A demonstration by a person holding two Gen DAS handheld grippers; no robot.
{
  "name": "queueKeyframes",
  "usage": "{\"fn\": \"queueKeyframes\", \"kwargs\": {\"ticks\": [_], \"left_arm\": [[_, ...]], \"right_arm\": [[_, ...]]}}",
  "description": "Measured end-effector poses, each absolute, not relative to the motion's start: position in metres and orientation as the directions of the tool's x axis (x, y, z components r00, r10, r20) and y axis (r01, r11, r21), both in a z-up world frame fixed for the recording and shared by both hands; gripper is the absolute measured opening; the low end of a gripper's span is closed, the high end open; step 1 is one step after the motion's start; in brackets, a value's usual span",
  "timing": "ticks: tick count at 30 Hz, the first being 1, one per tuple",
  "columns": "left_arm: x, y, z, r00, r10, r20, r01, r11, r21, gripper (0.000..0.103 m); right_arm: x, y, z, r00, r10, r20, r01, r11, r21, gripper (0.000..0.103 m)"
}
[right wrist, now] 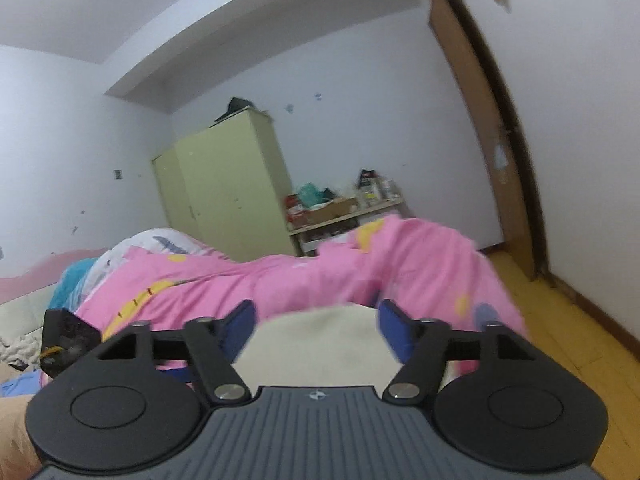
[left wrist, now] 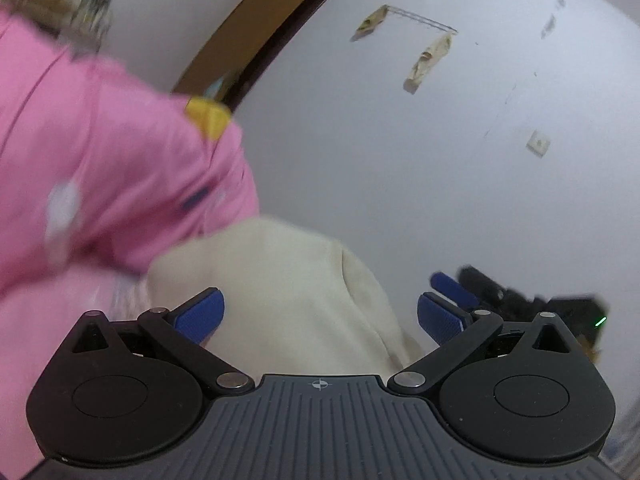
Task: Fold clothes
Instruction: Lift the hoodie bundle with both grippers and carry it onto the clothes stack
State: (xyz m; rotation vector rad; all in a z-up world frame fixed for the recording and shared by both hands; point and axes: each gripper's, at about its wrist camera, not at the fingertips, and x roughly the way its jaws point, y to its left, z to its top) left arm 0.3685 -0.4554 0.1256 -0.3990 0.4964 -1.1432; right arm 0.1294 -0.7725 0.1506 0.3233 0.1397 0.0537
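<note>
Both grippers released — left gripper (left wrist: 320, 312) wide, right gripper (right wrist: 318, 328) apart — cream garment (left wrist: 280, 300) between, unclamped.

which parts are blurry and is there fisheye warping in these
Left wrist view: the pink printed garment is smeared by motion blur, the wooden door frame bows. Right wrist view: the same pink fabric is soft, the light green wardrobe sharper, walls curve.

Left tongs (left wrist: 320, 316) spread wide; right tongs (right wrist: 318, 330) parted, pads bare.
</note>
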Motion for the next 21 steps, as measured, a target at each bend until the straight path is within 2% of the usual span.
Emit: {"fn": "queueKeyframes", "kwargs": {"ticks": [1,3,4,5,6,7,10,15,18,21], "left_arm": [[0.371,-0.463,0.125,0.357,-0.916,-0.180,0.756,0.397,-0.520,0.103],[0.376,-0.479,0.123,0.407,-0.886,-0.220,0.741,0.462,-0.487,0.103],[0.380,-0.486,0.121,0.410,-0.875,-0.257,0.738,0.484,-0.470,0.103],[0.385,-0.493,0.118,0.413,-0.862,-0.293,0.735,0.506,-0.451,0.103],[0.389,-0.500,0.116,0.415,-0.848,-0.329,0.733,0.526,-0.432,0.103],[0.388,-0.505,0.113,0.423,-0.837,-0.347,0.740,0.540,-0.400,0.103],[0.381,-0.509,0.116,0.451,-0.817,-0.360,0.744,0.567,-0.354,0.103],[0.373,-0.477,0.132,0.451,-0.830,-0.329,0.705,0.557,-0.438,0.103],[0.355,-0.446,0.136,0.467,-0.815,-0.342,0.716,0.576,-0.395,0.103],[0.329,-0.413,0.136,0.493,-0.791,-0.361,0.720,0.605,-0.341,0.103]], "right_arm": [[0.146,-0.768,0.148,0.984,0.055,-0.171,0.001,0.951,0.309,0.059],[0.181,-0.760,0.142,0.965,0.012,-0.262,0.065,0.957,0.284,0.046],[0.202,-0.762,0.132,0.937,-0.020,-0.349,0.123,0.954,0.275,0.044],[0.218,-0.763,0.121,0.903,-0.063,-0.424,0.186,0.949,0.254,0.035],[0.233,-0.765,0.109,0.862,-0.106,-0.496,0.247,0.942,0.228,0.031],[0.247,-0.767,0.099,0.820,-0.142,-0.555,0.300,0.932,0.204,0.031],[0.247,-0.772,0.099,0.824,-0.153,-0.545,0.337,0.906,0.257,0.031],[0.161,-0.761,0.133,0.926,-0.156,-0.345,0.291,0.876,0.385,0.033],[0.102,-0.721,0.141,0.932,-0.177,-0.317,0.277,0.910,0.307,0.033],[0.076,-0.660,0.127,0.924,-0.186,-0.335,0.253,0.952,0.169,0.033]]}}
